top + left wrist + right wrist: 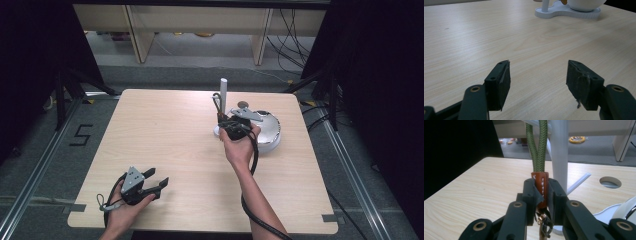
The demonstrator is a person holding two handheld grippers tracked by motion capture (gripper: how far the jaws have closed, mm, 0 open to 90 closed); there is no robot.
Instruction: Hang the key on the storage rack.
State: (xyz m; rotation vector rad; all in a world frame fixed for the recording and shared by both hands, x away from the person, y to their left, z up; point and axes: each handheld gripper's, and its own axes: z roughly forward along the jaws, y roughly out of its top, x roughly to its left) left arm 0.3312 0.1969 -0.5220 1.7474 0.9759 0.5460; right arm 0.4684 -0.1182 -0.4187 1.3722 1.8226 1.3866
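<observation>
Currently the keychain strap [539,157], a green cord loop with a brown leather tab, hangs beside the white post [559,152] of a stand [270,142] at the far right of the surface [165,145]. Right hand-held gripper [541,192] is pinching the leather tab, metal ring dangling below its jaws. Left hand-held gripper [537,80] sits spread and empty, low over the near left part of the surface
</observation>
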